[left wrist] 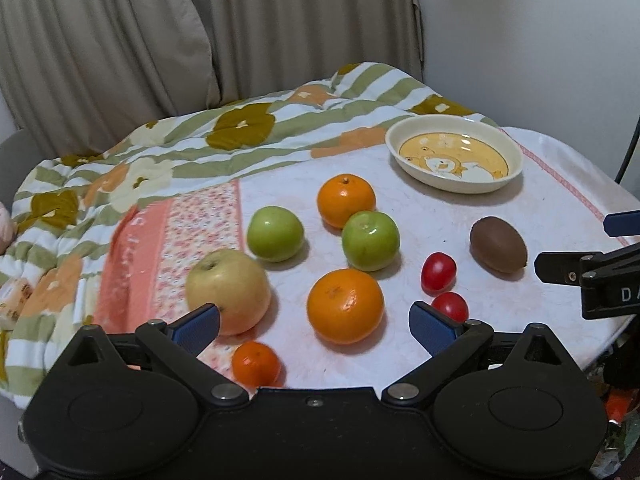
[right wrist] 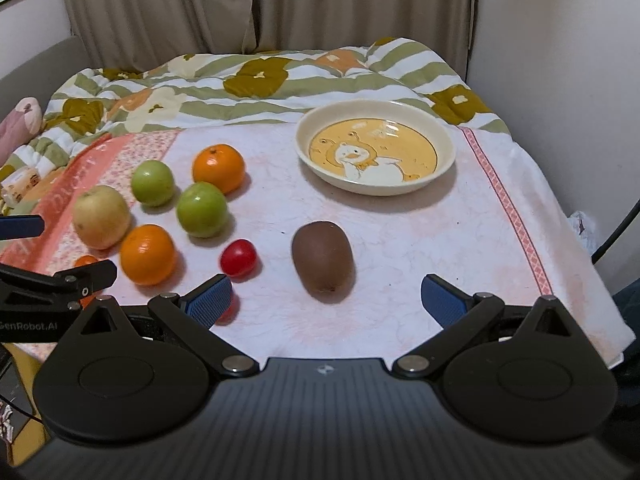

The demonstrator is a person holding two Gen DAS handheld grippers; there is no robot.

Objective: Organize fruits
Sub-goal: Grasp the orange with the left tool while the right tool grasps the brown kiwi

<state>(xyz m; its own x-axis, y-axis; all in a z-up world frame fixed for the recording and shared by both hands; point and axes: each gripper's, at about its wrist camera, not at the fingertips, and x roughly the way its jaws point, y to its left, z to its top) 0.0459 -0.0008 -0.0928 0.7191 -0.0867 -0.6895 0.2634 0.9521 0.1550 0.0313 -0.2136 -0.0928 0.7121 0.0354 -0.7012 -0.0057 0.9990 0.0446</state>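
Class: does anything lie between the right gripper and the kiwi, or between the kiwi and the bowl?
Nothing visible. The right gripper is open with the kiwi just ahead of it, and only bare cloth lies between the kiwi and the empty bowl.

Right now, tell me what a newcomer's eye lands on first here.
The bright fruit cluster grabs attention first: two large oranges and two green apples on the pale cloth, left of centre. Next comes the empty cartoon bowl at the far right, with the brown kiwi lying alone in front of it.

Two green apples (left wrist: pixel 275 233) and two oranges (left wrist: pixel 345 305) lie beside a brown kiwi (right wrist: pixel 323 261). The cream bowl (right wrist: pixel 447 148) bears a yellow cartoon centre. The quilt (left wrist: pixel 120 168) is green-striped with flowers.
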